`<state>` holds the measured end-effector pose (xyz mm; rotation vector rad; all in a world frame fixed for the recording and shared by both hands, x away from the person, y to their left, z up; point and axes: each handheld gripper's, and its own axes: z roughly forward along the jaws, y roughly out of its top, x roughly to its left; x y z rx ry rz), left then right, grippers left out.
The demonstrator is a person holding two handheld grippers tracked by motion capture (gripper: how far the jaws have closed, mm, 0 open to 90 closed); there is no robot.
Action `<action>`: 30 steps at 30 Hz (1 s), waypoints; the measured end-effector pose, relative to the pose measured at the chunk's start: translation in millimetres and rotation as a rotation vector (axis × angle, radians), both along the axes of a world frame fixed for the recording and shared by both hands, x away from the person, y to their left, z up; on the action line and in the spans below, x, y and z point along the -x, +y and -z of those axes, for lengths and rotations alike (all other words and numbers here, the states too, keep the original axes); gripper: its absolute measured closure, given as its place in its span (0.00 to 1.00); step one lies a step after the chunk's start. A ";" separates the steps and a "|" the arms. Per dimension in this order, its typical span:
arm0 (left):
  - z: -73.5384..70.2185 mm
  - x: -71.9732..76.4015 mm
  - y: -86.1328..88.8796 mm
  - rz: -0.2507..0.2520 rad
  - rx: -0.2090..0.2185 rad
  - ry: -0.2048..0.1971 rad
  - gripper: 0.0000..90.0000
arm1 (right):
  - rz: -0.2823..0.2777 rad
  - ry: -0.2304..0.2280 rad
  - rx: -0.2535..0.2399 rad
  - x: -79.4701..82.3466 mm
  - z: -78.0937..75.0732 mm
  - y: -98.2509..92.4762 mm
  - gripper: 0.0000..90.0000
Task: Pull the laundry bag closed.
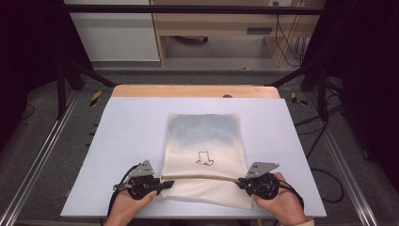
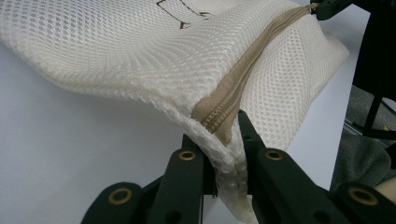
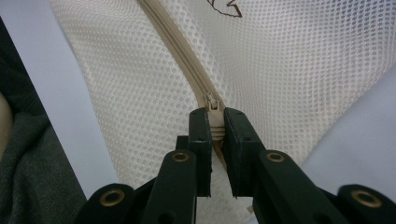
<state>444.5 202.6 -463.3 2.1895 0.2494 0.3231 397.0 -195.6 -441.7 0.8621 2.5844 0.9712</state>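
a pale grey-blue table with a strip of bare wood along its far edge carries one thing: a cream mesh laundry bag lying flat, midway between the left and right edges and nearer the near edge. a tan zipper crosses the bag's near end.

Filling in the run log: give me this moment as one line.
left gripper: shut on mesh bag corner | right gripper: shut on zipper pull | bag: on table
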 end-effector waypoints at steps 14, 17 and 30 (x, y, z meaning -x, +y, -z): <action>-0.8 0.2 0.5 -0.004 0.000 -0.003 0.93 | 0.030 0.013 -0.010 4.2 3.6 -11.8 0.91; -0.7 -0.1 0.5 -0.003 0.000 -0.003 0.93 | 0.032 0.015 -0.005 4.6 4.7 -14.8 0.91; -1.8 0.5 1.3 -0.005 0.001 -0.006 0.93 | 0.056 0.020 0.003 9.8 8.4 -23.4 0.91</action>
